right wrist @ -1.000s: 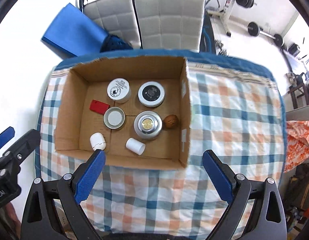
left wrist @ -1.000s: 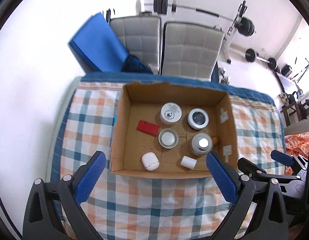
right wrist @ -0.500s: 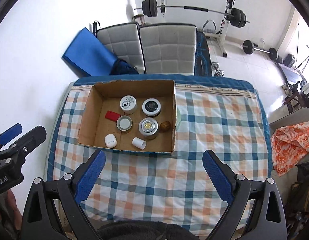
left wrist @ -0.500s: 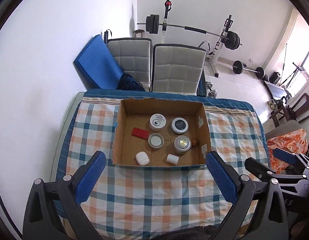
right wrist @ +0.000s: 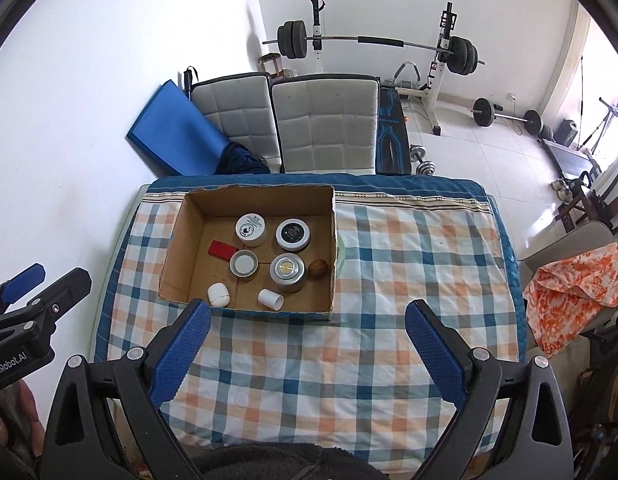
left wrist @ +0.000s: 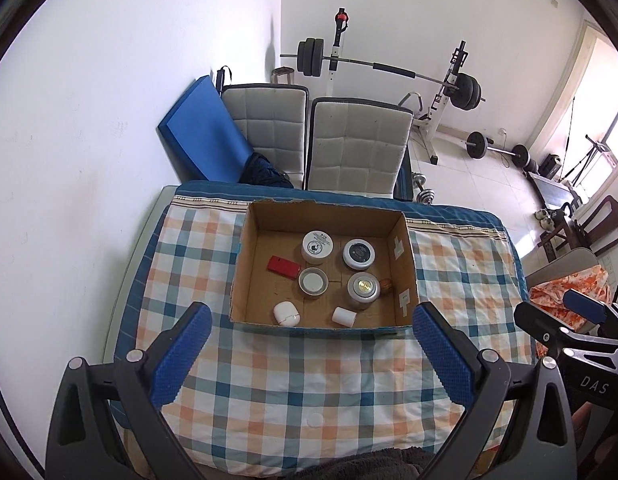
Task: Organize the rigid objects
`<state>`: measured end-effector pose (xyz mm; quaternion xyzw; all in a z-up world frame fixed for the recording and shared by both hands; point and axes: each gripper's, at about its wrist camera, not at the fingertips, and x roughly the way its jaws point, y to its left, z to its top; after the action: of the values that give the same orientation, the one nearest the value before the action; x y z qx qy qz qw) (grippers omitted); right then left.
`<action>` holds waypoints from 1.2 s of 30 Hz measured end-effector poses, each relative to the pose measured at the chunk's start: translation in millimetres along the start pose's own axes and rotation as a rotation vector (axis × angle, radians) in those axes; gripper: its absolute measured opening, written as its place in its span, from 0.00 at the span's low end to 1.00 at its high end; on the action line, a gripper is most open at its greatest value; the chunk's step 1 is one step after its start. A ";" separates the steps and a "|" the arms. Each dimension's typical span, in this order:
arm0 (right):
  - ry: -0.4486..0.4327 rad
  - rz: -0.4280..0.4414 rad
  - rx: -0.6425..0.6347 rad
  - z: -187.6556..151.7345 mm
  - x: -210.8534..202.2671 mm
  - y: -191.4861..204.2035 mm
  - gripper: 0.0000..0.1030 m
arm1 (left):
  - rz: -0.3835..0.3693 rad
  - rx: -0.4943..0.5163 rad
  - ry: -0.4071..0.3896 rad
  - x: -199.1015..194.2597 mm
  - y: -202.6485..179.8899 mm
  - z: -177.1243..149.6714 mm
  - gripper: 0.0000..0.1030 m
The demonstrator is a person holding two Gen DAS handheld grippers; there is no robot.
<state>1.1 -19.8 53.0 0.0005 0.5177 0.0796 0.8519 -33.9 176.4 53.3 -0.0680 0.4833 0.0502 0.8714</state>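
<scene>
Cardboard box (left wrist: 405, 264) sits well ahead on the checked tablecloth (left wrist: 309, 368), smaller than a second ago, since I have pulled both tongs up and back. Left to right inside: red block (left wrist: 283, 266), white case (left wrist: 286, 314), open tin (left wrist: 313, 281), white cap (left wrist: 344, 316), silver jar (left wrist: 363, 289), walnut (left wrist: 385, 285). My left gripper (left wrist: 311, 352) and right gripper (right wrist: 307, 348) gape wide, holding nothing. Everything looks boxed; I judge the sorting finished.

Both grippers are held up high and side by side, pointing downward. The left gripper (left wrist: 311, 350) has its blue-padded jaws spread wide with nothing between them. The right gripper (right wrist: 307, 344) is the same, jaws wide apart and holding nothing.
</scene>
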 end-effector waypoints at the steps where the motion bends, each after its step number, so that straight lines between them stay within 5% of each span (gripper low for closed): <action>1: 0.000 -0.001 0.003 0.3 0.3 0.0 0.97 | 0.000 0.001 0.002 0.2 0.0 -0.7 1.00; 36: -0.062 -0.046 0.000 -1.7 -13.7 0.2 0.97 | 0.010 -0.002 -0.031 -10.5 -3.5 -1.3 1.00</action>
<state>-6.7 -21.6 64.3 -0.0088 0.4909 0.0598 0.8691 -40.0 172.4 61.8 -0.0654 0.4703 0.0560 0.8783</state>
